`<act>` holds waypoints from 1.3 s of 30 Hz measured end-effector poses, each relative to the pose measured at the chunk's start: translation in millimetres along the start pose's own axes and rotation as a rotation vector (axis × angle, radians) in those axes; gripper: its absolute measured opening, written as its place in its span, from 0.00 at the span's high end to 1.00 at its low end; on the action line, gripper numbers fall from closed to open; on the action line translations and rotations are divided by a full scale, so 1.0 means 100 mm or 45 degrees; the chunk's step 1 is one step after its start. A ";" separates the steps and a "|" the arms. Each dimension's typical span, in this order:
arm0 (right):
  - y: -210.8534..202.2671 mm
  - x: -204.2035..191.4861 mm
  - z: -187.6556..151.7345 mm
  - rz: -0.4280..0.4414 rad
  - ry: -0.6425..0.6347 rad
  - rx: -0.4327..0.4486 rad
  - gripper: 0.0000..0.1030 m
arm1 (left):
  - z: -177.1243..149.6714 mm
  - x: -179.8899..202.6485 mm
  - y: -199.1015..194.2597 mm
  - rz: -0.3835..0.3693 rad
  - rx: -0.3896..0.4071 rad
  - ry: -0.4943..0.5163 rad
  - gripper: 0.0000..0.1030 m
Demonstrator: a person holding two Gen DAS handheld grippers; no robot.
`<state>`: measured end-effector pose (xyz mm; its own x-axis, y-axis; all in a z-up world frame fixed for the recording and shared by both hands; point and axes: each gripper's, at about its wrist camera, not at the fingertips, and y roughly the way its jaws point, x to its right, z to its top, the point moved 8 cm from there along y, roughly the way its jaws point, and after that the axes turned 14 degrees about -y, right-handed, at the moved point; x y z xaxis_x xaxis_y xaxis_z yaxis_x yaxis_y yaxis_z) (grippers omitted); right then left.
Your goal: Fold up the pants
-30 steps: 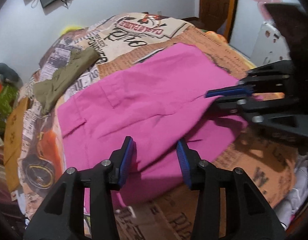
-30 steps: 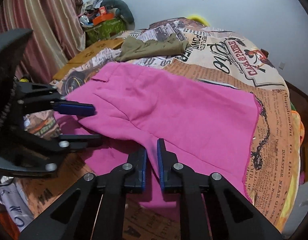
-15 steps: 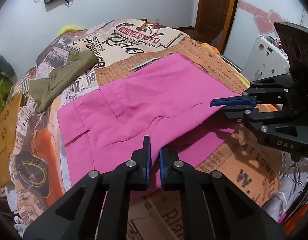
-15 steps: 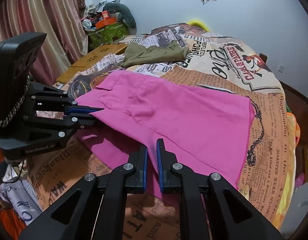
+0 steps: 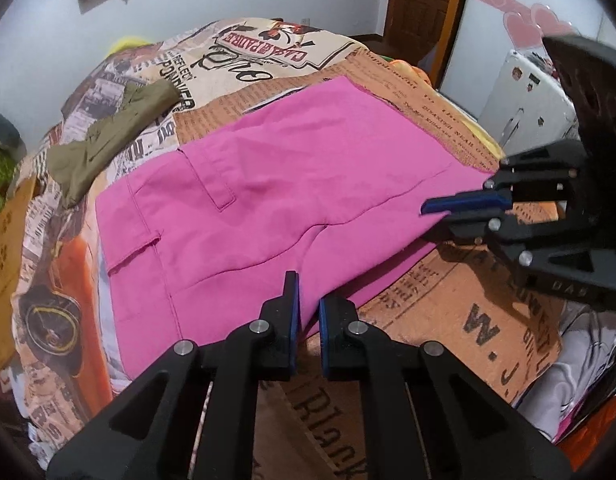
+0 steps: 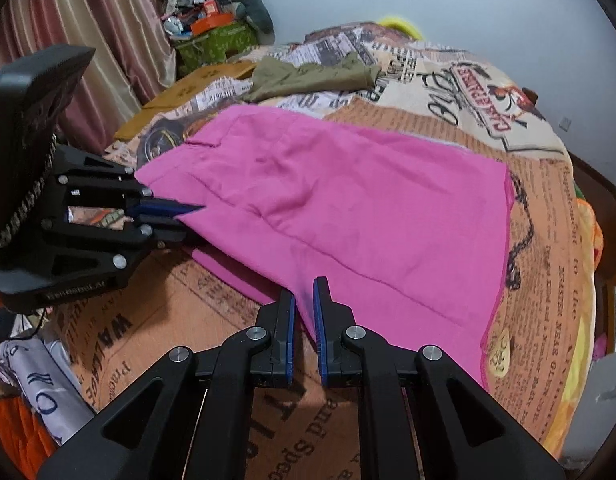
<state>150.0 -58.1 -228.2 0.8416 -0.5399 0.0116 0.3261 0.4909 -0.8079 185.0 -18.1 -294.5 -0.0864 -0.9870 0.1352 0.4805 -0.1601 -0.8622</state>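
1. The bed [image 5: 488, 312] carries everything; its cover [image 6: 548, 240] is printed with newspaper text and pictures, orange-brown near the cameras and cream at the far end.
2. The pink pants [image 5: 276, 184] lie spread over the middle of the bed, reaching to its near edge. The waistband and a pocket flap are toward the bed's left side in the left wrist view. One layer is folded over the other, and a strip of the lower layer shows along the near side [image 6: 236, 276].
3. An olive-green garment [image 5: 108, 136] lies crumpled toward the far left corner of the bed, well apart from the pink pants [image 6: 348, 200].
4. The left gripper [image 5: 307, 312] is at the near edge of the pants. Its jaws are almost pressed together and they pinch the pink cloth between the blue pads. In the right wrist view the same gripper [image 6: 180, 216] holds the upper layer, lifted a little from the cover.
5. The right gripper [image 6: 304, 312] is also at the near edge of the pants, closer to the leg ends. Its jaws are narrow and pinch the pink fabric. In the left wrist view this gripper [image 5: 456, 212] grips the edge of the upper layer on the right.
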 end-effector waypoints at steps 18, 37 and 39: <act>-0.39 0.11 0.28 0.001 0.110 0.153 0.71 | 0.25 -0.34 -0.58 -0.039 0.103 -0.143 0.69; 0.01 0.39 -0.33 -0.063 0.242 -0.049 0.62 | -0.12 -0.85 -0.19 -0.003 -0.017 -0.304 0.66; -0.03 0.52 -0.45 -0.095 0.290 -0.060 0.62 | -0.12 -0.87 -0.21 -0.009 -0.009 -0.328 0.66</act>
<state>173.2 -118.3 -251.7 0.6955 -0.7163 -0.0567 0.3584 0.4142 -0.8366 171.8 70.8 -293.9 0.1360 -0.9558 0.2608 0.4746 -0.1682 -0.8640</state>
